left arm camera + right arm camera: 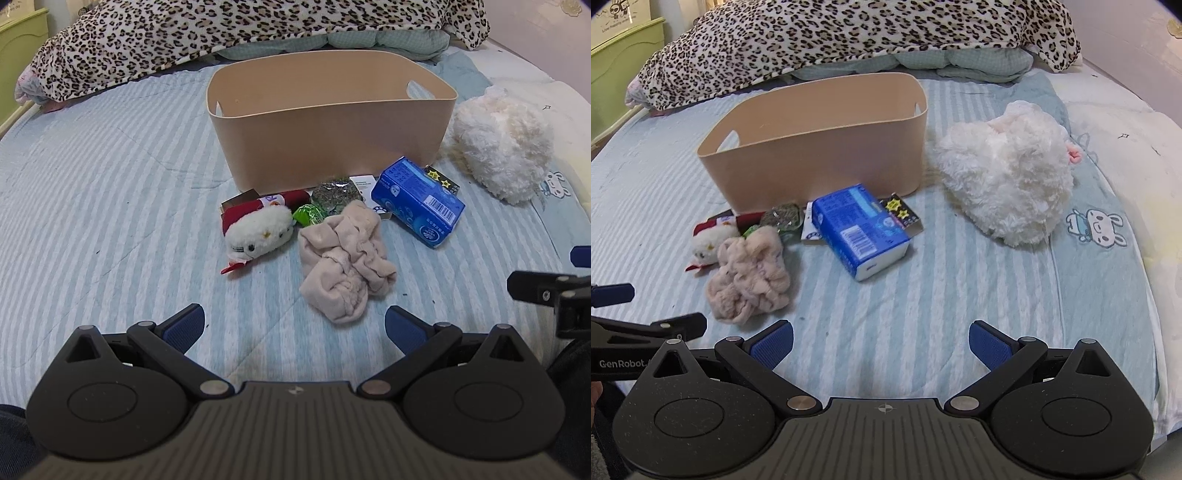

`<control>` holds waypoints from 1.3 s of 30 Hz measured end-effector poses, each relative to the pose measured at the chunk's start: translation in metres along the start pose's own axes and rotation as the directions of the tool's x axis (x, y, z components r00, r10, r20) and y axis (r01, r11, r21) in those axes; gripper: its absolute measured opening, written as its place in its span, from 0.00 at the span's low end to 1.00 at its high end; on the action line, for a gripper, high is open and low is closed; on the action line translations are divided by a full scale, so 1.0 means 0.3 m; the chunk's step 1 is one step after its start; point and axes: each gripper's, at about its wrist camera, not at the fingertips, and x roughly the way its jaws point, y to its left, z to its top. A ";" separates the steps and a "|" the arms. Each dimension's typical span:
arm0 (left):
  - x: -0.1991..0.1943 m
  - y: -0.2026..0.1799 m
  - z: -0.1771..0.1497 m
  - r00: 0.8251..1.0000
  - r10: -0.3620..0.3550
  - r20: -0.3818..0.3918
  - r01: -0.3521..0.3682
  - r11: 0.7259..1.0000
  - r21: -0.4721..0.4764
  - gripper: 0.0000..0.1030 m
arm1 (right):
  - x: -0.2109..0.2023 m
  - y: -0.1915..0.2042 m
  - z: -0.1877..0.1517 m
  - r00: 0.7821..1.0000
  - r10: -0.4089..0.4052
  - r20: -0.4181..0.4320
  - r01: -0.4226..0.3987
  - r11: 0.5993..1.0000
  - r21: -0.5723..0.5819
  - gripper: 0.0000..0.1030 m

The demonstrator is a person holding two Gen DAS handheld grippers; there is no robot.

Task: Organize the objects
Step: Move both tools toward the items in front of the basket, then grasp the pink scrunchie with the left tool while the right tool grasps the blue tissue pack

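Left gripper (294,328): lower centre of the left wrist view, blue-padded fingers spread wide, nothing between them, over the striped blue bedsheet (110,206).

Right gripper (881,341): lower centre of the right wrist view, fingers likewise spread wide and holding nothing. Its black frame also shows at the right edge of the left wrist view.

Beige storage bin (332,147): upper centre of the left view, upright, handle slots in its end walls; what the pictures show of the interior holds nothing.

Items clustered on the sheet against the bin's near wall:
- Pink fuzzy cloth (345,266), crumpled, just above and slightly right of the left gripper's open fingers; nearest item to it. In the right view it sits at centre left, above the left finger.
- White cat plush (258,230), red-trimmed, left of the cloth.
- Green wrapped piece (309,214), between plush and cloth.
- Dark speckled packet (334,192), close to the bin's near wall.
- Blue tissue pack (862,229), barcode up, above centre in the right view, well ahead of the right gripper.
- Small black card with yellow stars (900,214), touching the pack's far side.

White fluffy plush (1008,170): right of the bin, apart from the cluster.

Leopard-print blanket (849,33): top of frame, behind the bin.
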 end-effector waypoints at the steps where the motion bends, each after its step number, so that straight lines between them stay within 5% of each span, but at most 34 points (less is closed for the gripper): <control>1: 0.009 -0.001 0.003 1.000 0.000 -0.003 0.000 1.000 0.002 1.00 | 0.007 -0.003 0.007 1.000 0.004 0.002 -0.004 1.000 0.001 1.00; 15: 0.193 -0.022 0.064 0.998 -0.056 -0.019 0.056 0.998 -0.007 1.00 | 0.160 -0.004 0.151 0.999 0.051 -0.006 -0.051 0.998 -0.039 0.97; 31: 0.346 -0.012 0.131 0.984 -0.173 -0.052 0.170 0.984 -0.053 0.99 | 0.403 0.063 0.198 0.997 0.081 0.001 -0.080 0.987 -0.139 0.82; 39: 0.360 -0.010 0.143 0.955 -0.285 -0.088 0.278 0.957 -0.082 0.61 | 0.419 0.078 0.189 0.997 0.066 0.038 -0.057 0.978 -0.200 0.58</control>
